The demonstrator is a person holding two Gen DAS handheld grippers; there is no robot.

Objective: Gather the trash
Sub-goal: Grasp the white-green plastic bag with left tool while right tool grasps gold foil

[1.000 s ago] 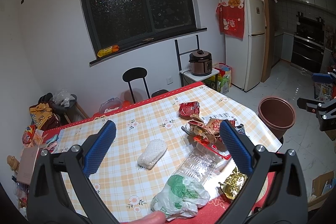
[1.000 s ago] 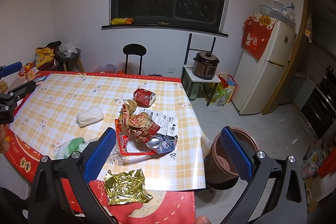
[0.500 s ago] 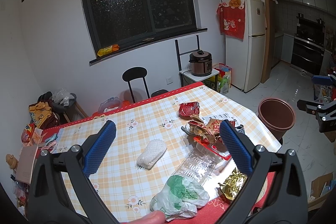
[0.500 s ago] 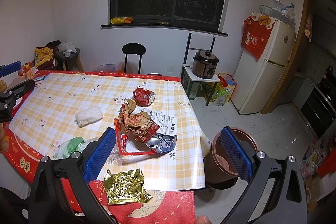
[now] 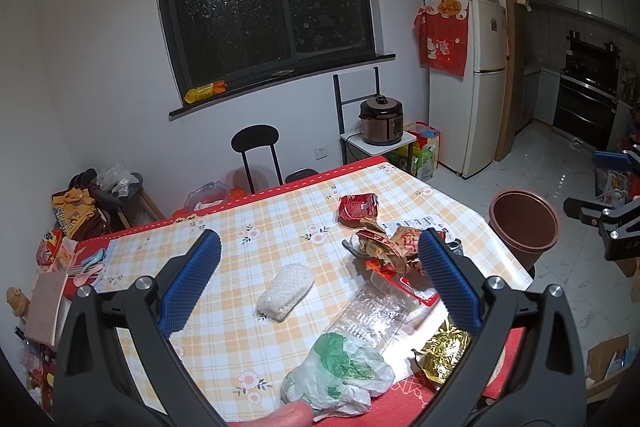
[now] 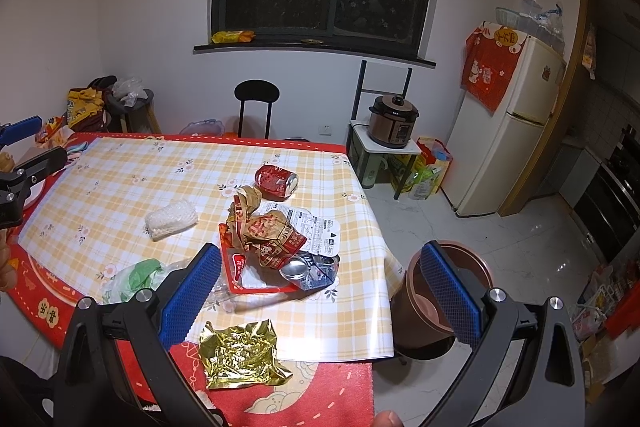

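I am holding my left claw (image 5: 318,281) and my right claw (image 6: 320,285) above a surface (image 6: 120,183) covered in a yellow checked cloth; both are spread wide and gripping nothing. Trash is lying scattered toward the surface's right edge: a crushed red can (image 6: 277,181) is sitting farthest in, just beside a heap of crumpled red and tan wrappers (image 6: 266,229), which is resting on a red-rimmed tray (image 6: 236,267) with a flattened silver can (image 6: 308,265). A white bubble-wrap wad (image 6: 171,220) is lying apart, nearer the middle. At the near edge a green and white plastic bag (image 5: 340,377) is sitting beside a clear plastic tray (image 5: 370,315), and a gold foil wrapper (image 6: 240,355) is lying at the near right corner. A brown bin (image 6: 450,297) is standing on the floor just beside that corner.
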